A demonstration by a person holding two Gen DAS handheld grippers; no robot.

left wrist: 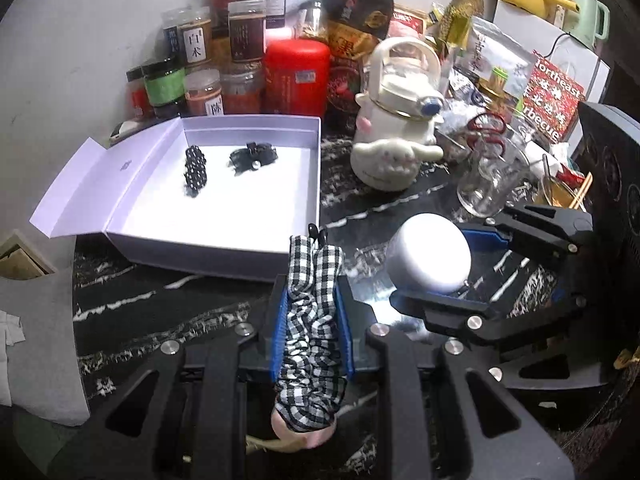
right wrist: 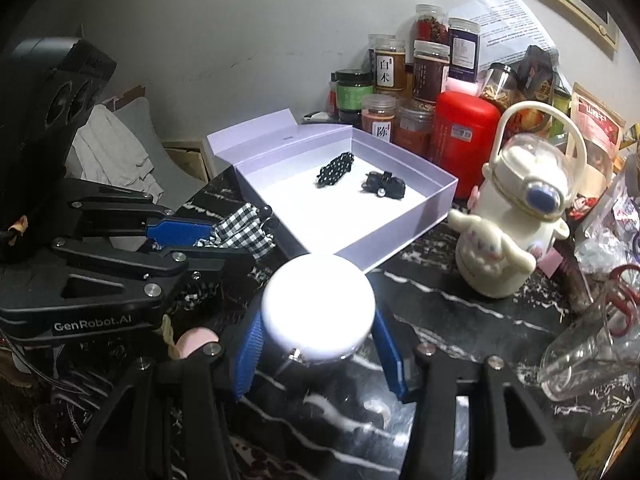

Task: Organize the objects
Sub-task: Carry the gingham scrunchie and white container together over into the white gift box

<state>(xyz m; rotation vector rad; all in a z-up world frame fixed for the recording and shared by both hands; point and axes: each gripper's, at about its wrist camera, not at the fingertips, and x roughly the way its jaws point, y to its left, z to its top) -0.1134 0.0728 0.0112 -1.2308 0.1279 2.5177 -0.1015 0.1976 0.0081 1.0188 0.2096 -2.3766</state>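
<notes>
Left gripper (left wrist: 311, 312) fingers pinch the checkered scrunchie (left wrist: 310, 320), right gripper (right wrist: 320, 344) fingers clamp the white round case (right wrist: 318, 312); case looks slick, might pop out over the box (right wrist: 416, 216).

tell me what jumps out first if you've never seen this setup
Both grippers are loaded at the near edge of the dark marbled table: the left gripper clamps a black-and-white checked hair accessory, and the right gripper grips a round white case. Just behind them lies an open lilac box holding a polka-dot hair clip and a black hair clip, with a cream cartoon bottle at its right.
</notes>
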